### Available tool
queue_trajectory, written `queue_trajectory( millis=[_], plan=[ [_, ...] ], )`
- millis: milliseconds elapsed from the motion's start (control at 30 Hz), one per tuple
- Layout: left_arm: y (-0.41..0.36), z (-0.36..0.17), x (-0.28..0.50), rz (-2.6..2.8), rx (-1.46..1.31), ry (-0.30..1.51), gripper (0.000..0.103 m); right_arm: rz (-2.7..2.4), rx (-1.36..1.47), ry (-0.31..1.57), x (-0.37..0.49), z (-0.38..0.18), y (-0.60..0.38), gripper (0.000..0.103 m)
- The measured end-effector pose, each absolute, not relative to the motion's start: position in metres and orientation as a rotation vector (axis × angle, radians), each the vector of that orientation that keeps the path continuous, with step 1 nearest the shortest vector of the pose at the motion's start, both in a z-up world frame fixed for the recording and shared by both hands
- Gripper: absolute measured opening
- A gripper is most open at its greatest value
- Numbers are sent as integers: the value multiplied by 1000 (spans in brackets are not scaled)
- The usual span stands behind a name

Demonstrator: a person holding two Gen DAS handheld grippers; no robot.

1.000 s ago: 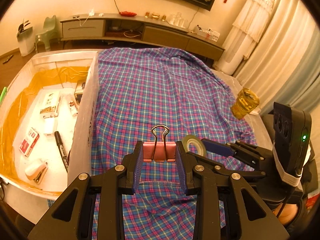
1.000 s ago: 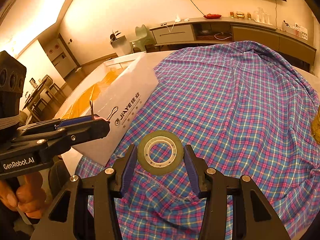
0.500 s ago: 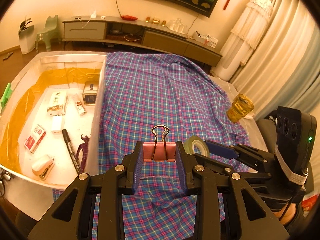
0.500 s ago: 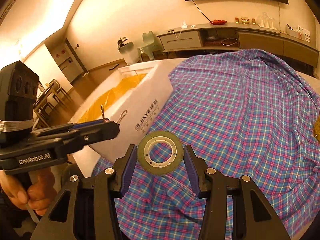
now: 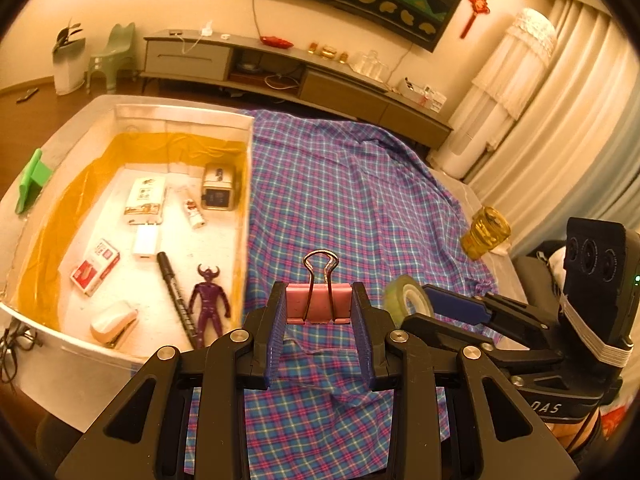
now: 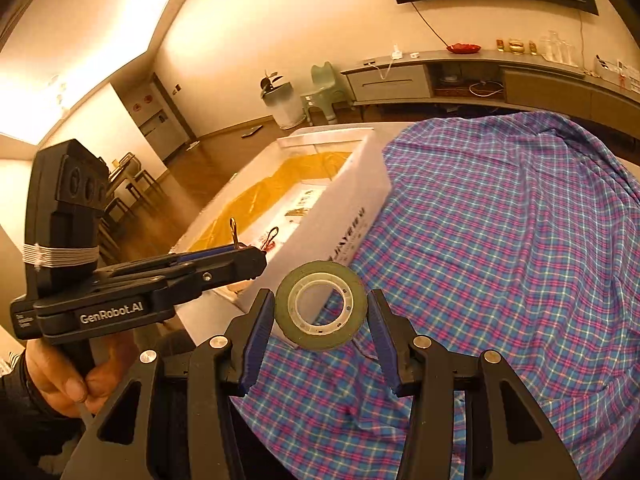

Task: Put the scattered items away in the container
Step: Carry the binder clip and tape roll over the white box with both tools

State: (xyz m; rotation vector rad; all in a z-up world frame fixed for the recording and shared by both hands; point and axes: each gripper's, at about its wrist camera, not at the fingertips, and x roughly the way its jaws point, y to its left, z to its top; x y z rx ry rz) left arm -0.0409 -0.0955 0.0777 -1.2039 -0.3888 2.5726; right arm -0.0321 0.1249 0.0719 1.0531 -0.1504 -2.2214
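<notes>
We see the white box at nine o'clock of the plaid cloth; it holds a purple figure, a black marker, a stapler, small cartons and a charger. Our left gripper clamps a pink binder clip; our right gripper grips a tape roll by its rim, both above the cloth.

Warm amber indoor light tints both my feeds, brightest from the ceiling glow at upper left. Fisheye bending darkens the corners; the container's near wall smears slightly.
</notes>
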Motion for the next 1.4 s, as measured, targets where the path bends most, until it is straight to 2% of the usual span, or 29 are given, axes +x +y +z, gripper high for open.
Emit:
queue_trajectory(
  millis=[467,1400],
  plan=[
    [-144,79,-39,2613,-1188,-467,32,-2173,1020,-101,-33,91,88,49],
    [-228,62,-61,2690,-1235,-565,32,-2090,1046,12,-53,88,17,49]
  ],
)
